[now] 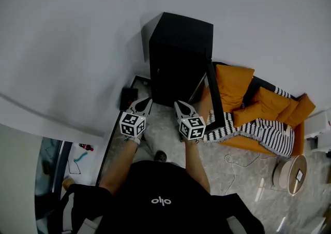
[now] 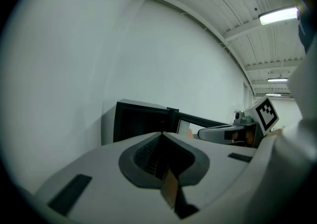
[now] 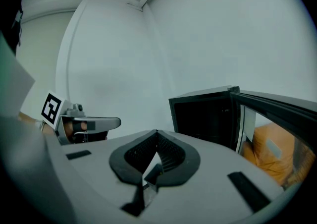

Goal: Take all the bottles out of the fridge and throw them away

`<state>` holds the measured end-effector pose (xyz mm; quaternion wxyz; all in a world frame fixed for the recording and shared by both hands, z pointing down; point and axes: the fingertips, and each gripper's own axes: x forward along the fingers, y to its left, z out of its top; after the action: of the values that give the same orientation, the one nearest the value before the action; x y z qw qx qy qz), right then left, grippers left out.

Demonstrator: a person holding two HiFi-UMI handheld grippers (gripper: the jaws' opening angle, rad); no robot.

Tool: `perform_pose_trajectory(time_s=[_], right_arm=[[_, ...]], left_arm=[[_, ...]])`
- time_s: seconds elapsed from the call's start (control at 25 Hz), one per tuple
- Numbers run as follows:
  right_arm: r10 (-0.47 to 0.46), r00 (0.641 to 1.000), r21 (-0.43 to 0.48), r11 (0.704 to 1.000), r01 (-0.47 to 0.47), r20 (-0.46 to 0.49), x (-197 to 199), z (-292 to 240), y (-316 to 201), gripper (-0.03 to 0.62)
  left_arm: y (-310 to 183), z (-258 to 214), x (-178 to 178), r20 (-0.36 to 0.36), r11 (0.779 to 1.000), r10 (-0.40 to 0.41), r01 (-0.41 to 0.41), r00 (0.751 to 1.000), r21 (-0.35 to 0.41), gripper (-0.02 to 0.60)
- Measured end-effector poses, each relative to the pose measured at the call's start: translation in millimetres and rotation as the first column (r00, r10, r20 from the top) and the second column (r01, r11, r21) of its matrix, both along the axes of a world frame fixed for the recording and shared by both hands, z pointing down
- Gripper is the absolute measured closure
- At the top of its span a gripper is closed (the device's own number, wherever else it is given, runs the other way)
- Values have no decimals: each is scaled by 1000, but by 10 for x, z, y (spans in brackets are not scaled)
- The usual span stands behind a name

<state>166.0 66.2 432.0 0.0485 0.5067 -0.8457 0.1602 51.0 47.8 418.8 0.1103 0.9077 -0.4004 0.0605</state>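
A small black fridge (image 1: 178,57) stands against the white wall with its door (image 1: 215,96) swung open to the right. Its inside is dark and I see no bottles in any view. My left gripper (image 1: 146,101) is shut and empty, held a little in front of the fridge's lower left. My right gripper (image 1: 178,104) is shut and empty too, just before the fridge's open front. The fridge (image 2: 141,121) shows ahead of the left gripper (image 2: 161,134). In the right gripper view the fridge (image 3: 205,116) and its door (image 3: 277,106) lie right of the closed right gripper (image 3: 156,132).
An orange sofa (image 1: 258,111) with a striped black-and-white blanket (image 1: 258,132) sits right of the fridge door. A round wooden side table (image 1: 291,174) stands at lower right. A black box (image 1: 128,96) lies on the floor left of the fridge.
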Motion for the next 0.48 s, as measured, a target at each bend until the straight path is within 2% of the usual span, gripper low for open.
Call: perform_pose_trajectory(time_s=[0.48], right_arm=[[-1, 1000, 10, 1000, 1, -11, -2, -37, -67, 585]], left_arm=[[-71, -52, 39, -1, 1000, 14, -14, 1000, 8, 575]])
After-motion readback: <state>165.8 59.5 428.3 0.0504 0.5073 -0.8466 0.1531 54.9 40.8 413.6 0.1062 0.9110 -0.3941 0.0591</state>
